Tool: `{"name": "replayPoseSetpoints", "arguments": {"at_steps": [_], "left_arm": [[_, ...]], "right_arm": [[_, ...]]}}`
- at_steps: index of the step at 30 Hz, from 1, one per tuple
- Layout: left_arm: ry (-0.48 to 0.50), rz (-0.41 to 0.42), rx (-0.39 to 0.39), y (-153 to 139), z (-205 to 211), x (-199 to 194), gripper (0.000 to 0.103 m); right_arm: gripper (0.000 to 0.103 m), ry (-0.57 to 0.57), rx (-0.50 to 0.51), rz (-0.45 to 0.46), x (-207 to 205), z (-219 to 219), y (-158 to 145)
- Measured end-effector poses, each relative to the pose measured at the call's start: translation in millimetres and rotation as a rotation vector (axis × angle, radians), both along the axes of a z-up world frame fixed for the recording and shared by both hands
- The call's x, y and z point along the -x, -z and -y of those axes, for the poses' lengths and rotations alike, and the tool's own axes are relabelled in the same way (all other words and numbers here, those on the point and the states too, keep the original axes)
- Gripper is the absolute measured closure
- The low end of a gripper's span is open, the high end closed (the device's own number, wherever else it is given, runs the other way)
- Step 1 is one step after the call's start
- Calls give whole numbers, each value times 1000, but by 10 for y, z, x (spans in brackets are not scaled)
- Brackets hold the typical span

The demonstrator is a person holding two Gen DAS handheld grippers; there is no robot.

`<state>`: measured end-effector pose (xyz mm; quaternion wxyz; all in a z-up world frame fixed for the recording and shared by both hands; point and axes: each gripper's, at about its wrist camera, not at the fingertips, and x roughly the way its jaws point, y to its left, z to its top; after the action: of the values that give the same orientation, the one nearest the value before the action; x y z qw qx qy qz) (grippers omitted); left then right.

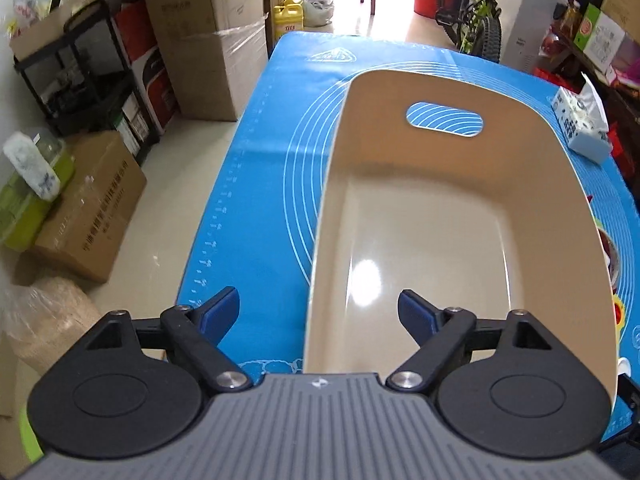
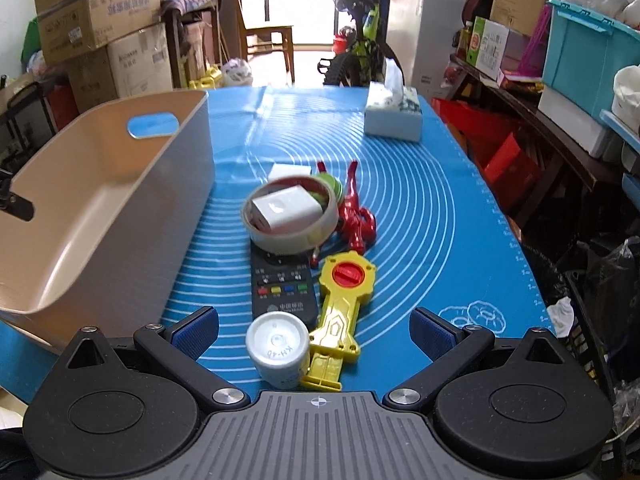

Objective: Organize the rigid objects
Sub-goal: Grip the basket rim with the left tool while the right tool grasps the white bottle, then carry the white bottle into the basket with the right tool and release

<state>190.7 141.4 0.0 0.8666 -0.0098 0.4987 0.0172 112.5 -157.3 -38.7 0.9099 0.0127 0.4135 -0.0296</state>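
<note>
Left gripper (image 1: 319, 314) and right gripper (image 2: 315, 330), jaws wide apart, nothing between.

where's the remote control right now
In the right wrist view the black remote control lies flat on the blue mat, centre, its far end under the tape roll, with the yellow toy on its right.

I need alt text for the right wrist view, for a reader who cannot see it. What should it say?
The open right gripper hovers over a blue mat above a white bottle, beside a yellow toy and a black remote control. Farther along lie a tape roll around a white block, and a red toy. An empty beige bin stands at left.
</note>
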Motion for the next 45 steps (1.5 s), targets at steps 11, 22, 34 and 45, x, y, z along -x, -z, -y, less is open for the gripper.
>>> {"name": "replayPoseSetpoints", "arguments": {"at_steps": [11, 22, 34, 45], "left_arm": [[29, -36, -12, 81, -65, -47, 53], [31, -64, 51, 134, -102, -53, 100], [24, -63, 59, 154, -98, -50, 99], [21, -64, 68, 167, -109, -50, 99]], "right_arm": [[4, 23, 17, -40, -102, -65, 109], [12, 14, 36, -64, -159, -141, 175], [41, -1, 42, -85, -217, -195, 217], [58, -23, 39, -61, -191, -238, 112]]}}
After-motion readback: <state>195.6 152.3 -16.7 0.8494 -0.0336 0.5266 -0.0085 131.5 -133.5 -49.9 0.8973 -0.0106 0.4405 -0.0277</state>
